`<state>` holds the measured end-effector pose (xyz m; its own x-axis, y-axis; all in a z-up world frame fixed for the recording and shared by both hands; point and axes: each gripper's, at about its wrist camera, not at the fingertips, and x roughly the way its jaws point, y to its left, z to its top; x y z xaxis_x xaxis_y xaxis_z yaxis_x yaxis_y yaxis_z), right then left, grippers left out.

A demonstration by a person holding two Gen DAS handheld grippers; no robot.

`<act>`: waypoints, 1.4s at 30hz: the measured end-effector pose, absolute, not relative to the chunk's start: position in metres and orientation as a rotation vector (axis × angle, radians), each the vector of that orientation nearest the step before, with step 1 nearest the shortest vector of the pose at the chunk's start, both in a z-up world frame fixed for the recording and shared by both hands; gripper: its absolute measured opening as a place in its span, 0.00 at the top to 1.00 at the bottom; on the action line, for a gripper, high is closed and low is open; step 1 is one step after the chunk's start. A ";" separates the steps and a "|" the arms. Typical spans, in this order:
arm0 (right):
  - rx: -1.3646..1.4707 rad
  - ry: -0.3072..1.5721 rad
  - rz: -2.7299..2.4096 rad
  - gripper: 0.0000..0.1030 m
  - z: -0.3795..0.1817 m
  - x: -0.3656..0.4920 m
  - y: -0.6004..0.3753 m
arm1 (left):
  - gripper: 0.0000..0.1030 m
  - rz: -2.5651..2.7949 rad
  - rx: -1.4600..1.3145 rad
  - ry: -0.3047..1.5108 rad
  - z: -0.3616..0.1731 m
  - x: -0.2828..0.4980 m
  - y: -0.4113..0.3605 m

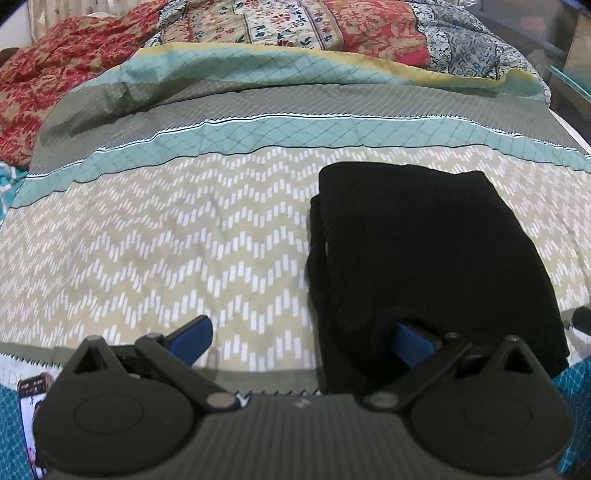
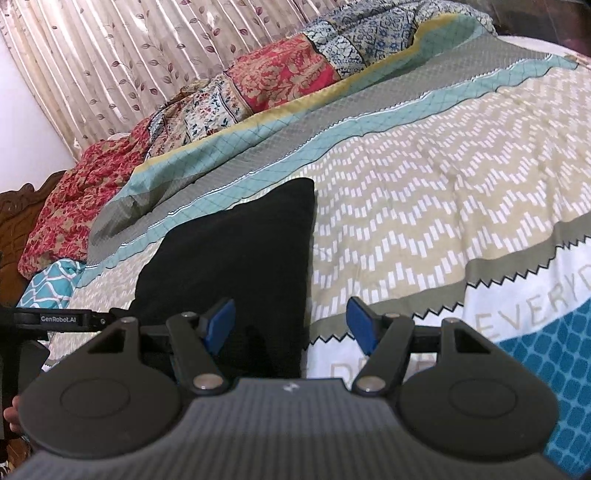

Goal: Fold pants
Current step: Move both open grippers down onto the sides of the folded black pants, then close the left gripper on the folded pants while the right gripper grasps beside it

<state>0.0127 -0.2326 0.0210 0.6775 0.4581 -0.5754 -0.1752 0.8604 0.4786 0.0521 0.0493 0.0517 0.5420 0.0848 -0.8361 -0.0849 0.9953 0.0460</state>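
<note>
The left gripper (image 1: 303, 339) has its jaws spread wide and grips nothing. Its left blue pad (image 1: 192, 338) hangs over bare bedspread (image 1: 147, 240), a beige cover with white chevron dashes. Its right blue pad (image 1: 412, 343) sits at the near edge of the pants (image 1: 436, 251), a black bundle folded into a compact, roughly rectangular stack; whether the pad touches the cloth or only overlaps it in the view cannot be told. The stack lies ahead of and to the right of the left gripper's fingers, with its layered folded edges facing the gap between the pads. Beyond the fingers, teal and grey bands cross the bedspread, and a crumpled patchwork quilt (image 1: 332, 26) in red, cream and blue lies at the far side. In the right wrist view, the right gripper (image 2: 291, 325) is also released, its pads parted with nothing clamped between them. The pants (image 2: 229, 251) lie ahead of its left pad (image 2: 219, 325), and their right edge runs into the gap between the fingers. The right pad (image 2: 364, 325) stands over a zigzag border of the bedspread (image 2: 424, 192), clear of the black cloth. A pleated floral curtain (image 2: 110, 55) hangs beyond the bed.
</note>
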 end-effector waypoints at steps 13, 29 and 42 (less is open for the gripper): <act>0.425 0.802 0.382 0.31 0.009 0.033 -0.232 | 0.00 0.068 -0.087 1.001 0.043 0.072 0.050; 0.482 0.856 0.447 0.25 0.001 0.057 -0.228 | 0.00 -0.085 -0.613 1.044 0.008 0.083 0.095; 0.532 0.886 0.478 0.18 -0.006 0.063 -0.220 | 0.00 -0.181 -0.804 0.942 0.033 0.081 0.130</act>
